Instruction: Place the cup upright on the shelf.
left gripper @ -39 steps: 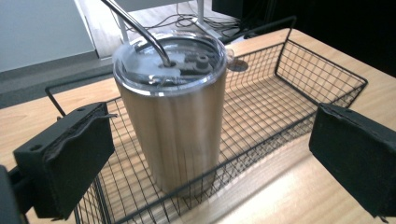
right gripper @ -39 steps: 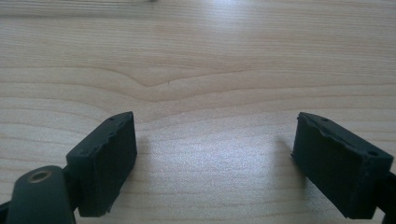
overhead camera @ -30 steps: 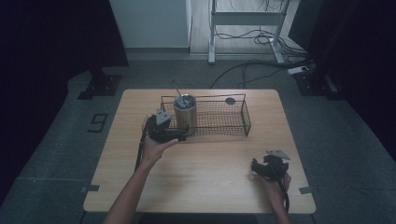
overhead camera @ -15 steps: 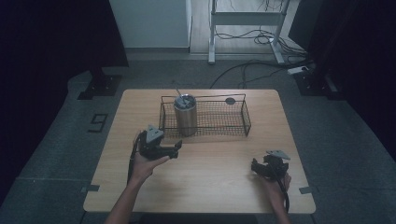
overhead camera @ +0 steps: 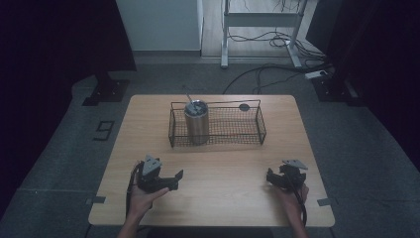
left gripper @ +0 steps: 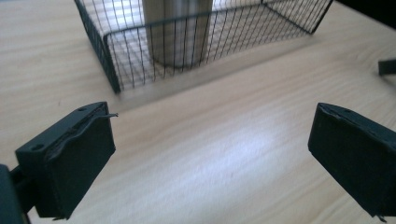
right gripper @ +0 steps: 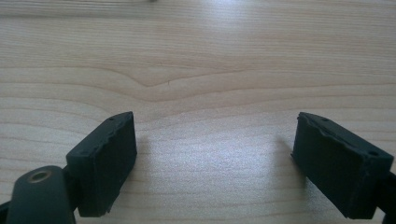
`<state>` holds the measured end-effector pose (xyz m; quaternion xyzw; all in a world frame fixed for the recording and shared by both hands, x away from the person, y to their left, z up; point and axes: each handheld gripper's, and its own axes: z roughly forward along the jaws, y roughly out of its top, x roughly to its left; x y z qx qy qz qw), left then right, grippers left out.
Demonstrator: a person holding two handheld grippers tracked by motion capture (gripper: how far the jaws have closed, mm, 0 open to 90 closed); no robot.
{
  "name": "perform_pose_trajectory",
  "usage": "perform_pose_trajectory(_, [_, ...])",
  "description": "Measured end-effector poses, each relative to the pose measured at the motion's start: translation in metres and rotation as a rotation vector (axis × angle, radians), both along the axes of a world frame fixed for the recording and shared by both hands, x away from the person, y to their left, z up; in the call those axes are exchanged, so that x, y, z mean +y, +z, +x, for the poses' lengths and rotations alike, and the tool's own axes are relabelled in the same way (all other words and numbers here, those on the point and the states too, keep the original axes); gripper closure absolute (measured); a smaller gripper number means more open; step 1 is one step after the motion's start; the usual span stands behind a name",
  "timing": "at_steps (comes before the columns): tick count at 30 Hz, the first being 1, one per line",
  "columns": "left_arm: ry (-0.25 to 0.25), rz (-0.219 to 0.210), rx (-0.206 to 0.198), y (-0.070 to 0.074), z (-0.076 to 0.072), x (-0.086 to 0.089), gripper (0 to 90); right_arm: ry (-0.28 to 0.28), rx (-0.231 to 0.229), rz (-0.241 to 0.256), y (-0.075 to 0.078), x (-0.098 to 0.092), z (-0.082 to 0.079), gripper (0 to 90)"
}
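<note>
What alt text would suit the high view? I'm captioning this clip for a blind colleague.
A metal tumbler with a straw stands upright at the left end of a black wire basket on a wooden table. Nearer the camera, a person's hands hold the left gripper and the right gripper low over the table, both open and holding nothing.

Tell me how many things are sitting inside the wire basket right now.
1: a steel tumbler stands upright at the left end of the wire basket, something thin sticking out of its top. The rest of the basket looks bare.
</note>
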<state>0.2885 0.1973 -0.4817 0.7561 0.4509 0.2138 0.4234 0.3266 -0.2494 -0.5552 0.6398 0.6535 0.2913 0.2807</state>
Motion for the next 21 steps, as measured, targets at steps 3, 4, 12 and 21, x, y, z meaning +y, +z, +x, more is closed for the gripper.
perform_pose_trajectory(3, [0.002, 0.004, 0.013, -0.008, -0.004, 0.004, 0.5, 0.000, 0.000, 0.000, 0.000, 0.000, 0.000, 13.3])
perform_pose_trajectory(4, [0.001, -0.003, 0.019, -0.010, -0.005, 0.005, 0.6, 0.000, 0.000, 0.000, 0.000, 0.000, 0.000, 13.3])
perform_pose_trajectory(12, [0.000, 0.018, 0.050, -0.021, -0.005, 0.005, 1.5, 0.000, 0.000, 0.000, 0.000, 0.000, 0.000, 13.3])
perform_pose_trajectory(21, [0.024, 0.084, 0.038, -0.028, -0.003, 0.003, 1.7, -0.001, 0.001, 0.001, 0.000, 0.000, 0.000, 13.2])
